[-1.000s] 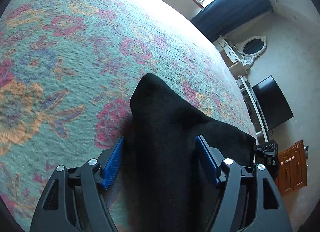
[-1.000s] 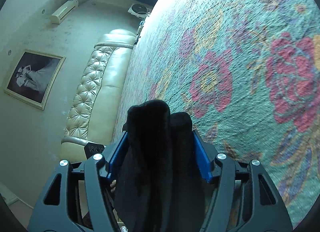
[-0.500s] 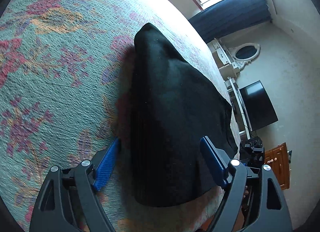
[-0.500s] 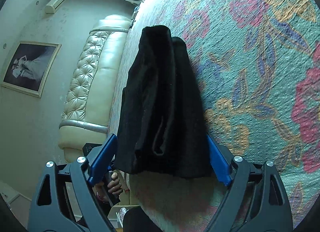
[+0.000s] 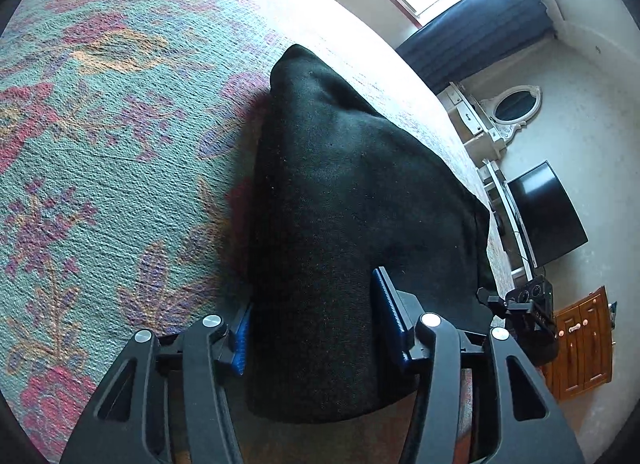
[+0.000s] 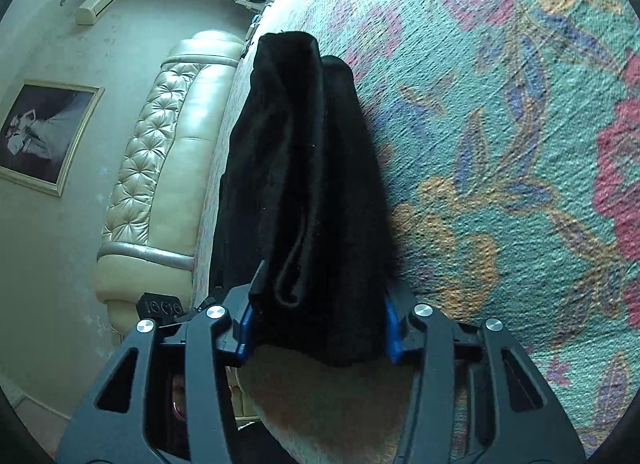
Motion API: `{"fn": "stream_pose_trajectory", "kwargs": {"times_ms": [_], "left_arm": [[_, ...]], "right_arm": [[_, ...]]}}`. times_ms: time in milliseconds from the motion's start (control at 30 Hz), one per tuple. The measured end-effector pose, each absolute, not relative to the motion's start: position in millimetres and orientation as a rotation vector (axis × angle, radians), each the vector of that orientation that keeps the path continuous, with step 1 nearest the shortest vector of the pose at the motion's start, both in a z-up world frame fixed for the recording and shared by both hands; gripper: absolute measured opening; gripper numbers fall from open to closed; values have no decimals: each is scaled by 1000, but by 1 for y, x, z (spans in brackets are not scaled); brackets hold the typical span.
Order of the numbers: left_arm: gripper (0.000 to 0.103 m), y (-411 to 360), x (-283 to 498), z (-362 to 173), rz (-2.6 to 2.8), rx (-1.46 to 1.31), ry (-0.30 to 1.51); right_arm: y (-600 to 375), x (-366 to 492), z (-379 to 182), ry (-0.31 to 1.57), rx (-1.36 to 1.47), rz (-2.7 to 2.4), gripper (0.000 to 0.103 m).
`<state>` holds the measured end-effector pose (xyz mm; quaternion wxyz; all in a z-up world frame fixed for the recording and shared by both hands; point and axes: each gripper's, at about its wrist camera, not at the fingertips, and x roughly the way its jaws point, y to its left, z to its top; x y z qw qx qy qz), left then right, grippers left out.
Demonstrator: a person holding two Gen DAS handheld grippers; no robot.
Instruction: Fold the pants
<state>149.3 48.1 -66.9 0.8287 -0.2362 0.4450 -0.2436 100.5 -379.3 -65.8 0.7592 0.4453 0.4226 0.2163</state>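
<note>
The black pants lie folded into a thick bundle on the floral bedspread, near the bed's front edge. My left gripper straddles the bundle's near end. Its jaws are closing, and the blue pads touch the fabric on both sides. In the right wrist view the pants show as stacked layers with a rolled fold. My right gripper is closing too, its pads tight against the bundle's near end. Each gripper's body shows at the edge of the other's view.
The bedspread stretches far ahead of both grippers. A cream tufted sofa and a framed picture stand beyond one side of the bed. A dark TV, a wooden cabinet and an oval mirror are beyond the other.
The pants now lie longer and flatter ahead of both grippers. The jaws widened half a second ago and have since narrowed onto the bundle's near end.
</note>
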Motion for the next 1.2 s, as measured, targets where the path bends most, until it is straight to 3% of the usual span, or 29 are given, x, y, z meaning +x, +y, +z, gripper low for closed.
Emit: {"fn": "stream_pose_trajectory", "kwargs": {"times_ms": [733,1200], "left_arm": [[38,44,133,-50,-477,-431,940],[39,65,120,-50,-493,-466,969]], "right_arm": [[-388,70,-66,895,1003,431,39],[-370,36,-69,927,1052,455,39]]}}
